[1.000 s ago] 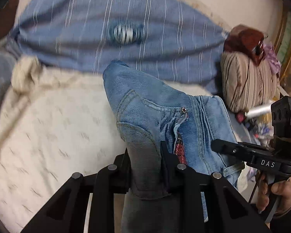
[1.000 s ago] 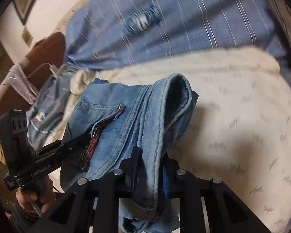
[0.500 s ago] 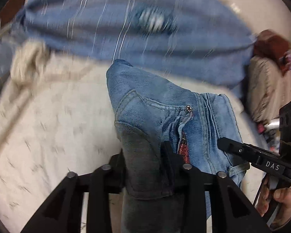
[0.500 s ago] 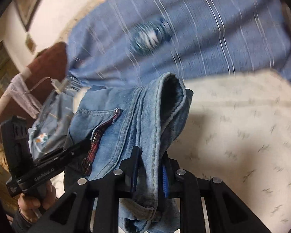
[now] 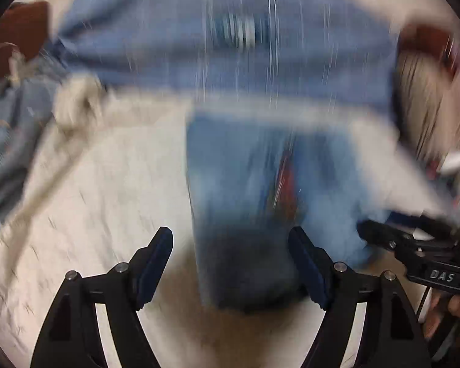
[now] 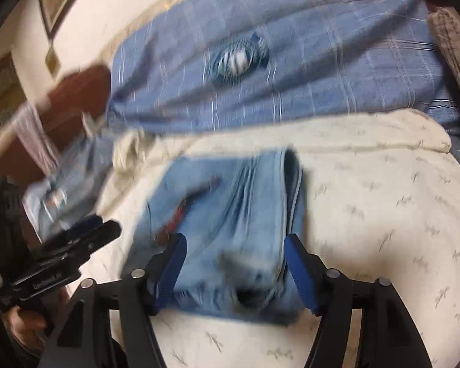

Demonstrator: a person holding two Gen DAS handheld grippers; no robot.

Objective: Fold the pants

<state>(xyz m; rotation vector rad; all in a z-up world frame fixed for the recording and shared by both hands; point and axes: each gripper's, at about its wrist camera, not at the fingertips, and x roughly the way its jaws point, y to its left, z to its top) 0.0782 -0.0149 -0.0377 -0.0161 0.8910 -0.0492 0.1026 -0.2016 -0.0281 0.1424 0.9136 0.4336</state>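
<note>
The folded light-blue denim pants (image 6: 230, 230) lie on the cream patterned bedcover (image 6: 383, 230), filling the middle of it. To their right in the right wrist view the cover lies bare and open for a pass. Behind them a blue striped cloth-covered bolster (image 6: 291, 61) blocks the far side. At the left, crumpled blue clothing (image 6: 64, 196) crowds the bed's edge.

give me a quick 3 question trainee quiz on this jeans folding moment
1. True or false: the left claw is clamped on the jeans.
2. What do the jeans lie on? A) cream bedsheet B) wooden floor C) blue striped pillow
3. What state is the right claw in?

Key:
1. False; its jaws have just been opening and the pads stand clear of the denim.
2. A, the cream bedsheet.
3. Open; the jeans lie between the pads, released.
</note>
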